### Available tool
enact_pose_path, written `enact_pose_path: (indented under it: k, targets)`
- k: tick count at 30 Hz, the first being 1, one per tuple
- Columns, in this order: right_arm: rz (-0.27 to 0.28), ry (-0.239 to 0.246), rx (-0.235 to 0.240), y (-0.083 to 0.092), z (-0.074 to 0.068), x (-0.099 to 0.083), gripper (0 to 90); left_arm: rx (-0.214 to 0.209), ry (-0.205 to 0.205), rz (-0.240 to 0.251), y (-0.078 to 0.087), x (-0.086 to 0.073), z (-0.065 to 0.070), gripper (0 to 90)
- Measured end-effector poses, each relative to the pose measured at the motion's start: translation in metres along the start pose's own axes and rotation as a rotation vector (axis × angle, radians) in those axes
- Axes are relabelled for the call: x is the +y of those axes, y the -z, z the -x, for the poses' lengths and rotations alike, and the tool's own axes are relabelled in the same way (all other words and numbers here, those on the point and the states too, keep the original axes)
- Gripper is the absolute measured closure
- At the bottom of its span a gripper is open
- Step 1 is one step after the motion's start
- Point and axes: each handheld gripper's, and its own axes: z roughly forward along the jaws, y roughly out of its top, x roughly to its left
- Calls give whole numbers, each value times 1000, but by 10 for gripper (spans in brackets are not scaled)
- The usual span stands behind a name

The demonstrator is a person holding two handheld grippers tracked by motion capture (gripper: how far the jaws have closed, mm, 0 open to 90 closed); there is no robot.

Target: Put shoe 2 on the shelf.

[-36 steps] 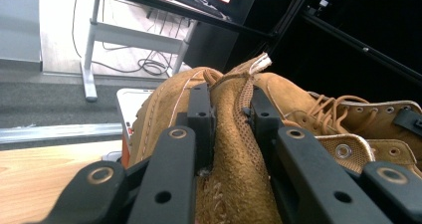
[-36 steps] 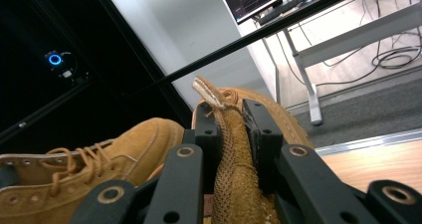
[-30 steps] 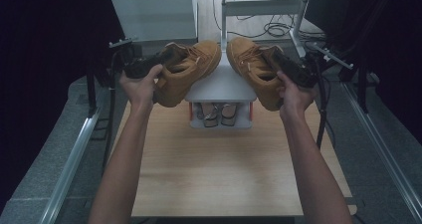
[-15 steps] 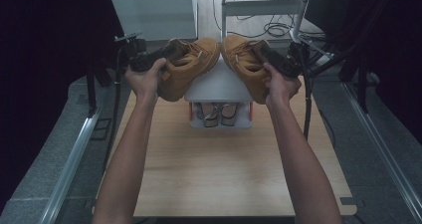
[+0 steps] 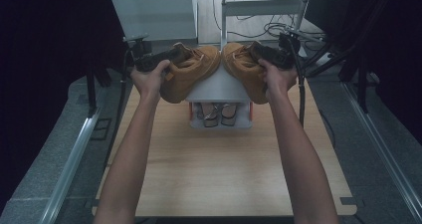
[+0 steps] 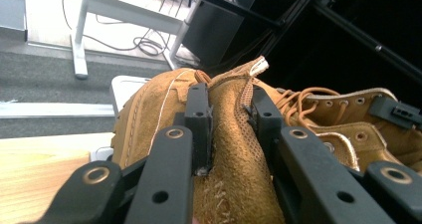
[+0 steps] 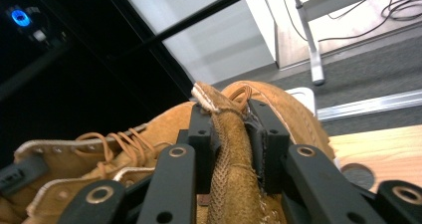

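Two tan suede boots hang over a white shoe rack [image 5: 219,88], toes nearly meeting. My left gripper [image 5: 171,59] is shut on the collar of the left boot [image 5: 191,74]; in the left gripper view its pads [image 6: 199,129] pinch the collar of that boot [image 6: 149,109]. My right gripper [image 5: 256,52] holds the right boot [image 5: 246,67] the same way. Its jaws have just been opening a little, and the right gripper view has the right boot's [image 7: 293,114] collar still pressed between the pads [image 7: 266,139]. Each gripper view has the other boot [image 6: 348,129] [image 7: 99,149] behind.
A pair of sandals [image 5: 217,113] sits on the rack's lower shelf. The rack stands at the far middle of the wooden table [image 5: 219,169]. Metal rails [image 5: 74,154] run along both sides, with a desk frame and cables [image 5: 263,32] beyond.
Both hands moved inward, bringing the two boots' toes closer together above the rack. The left boot sank slightly.
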Motion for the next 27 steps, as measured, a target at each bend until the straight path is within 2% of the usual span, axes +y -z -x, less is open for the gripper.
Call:
enact_pose_path:
  k: [3,5,17,20,23,25,27]
  targets:
    - [-10,1,7,-1,7,3,711,6,-14,-26,-3,1,-3,738]
    - [-16,-4,10,0,12,5,695,1,-6,-39,-5,1,-6,727]
    - [-36,-2,47,-2,28,11,641,-19,-15,-51,-12,1,-4,679]
    - [-44,4,64,-2,29,12,602,-16,-23,-48,-11,1,-7,620]
    - [-35,31,80,-1,31,13,547,-24,-38,-56,-11,2,-9,544]
    - [-30,31,103,0,33,15,476,-27,-46,-54,-10,3,-9,484]
    - [-30,38,119,0,35,15,471,-30,-50,-47,-9,4,-8,423]
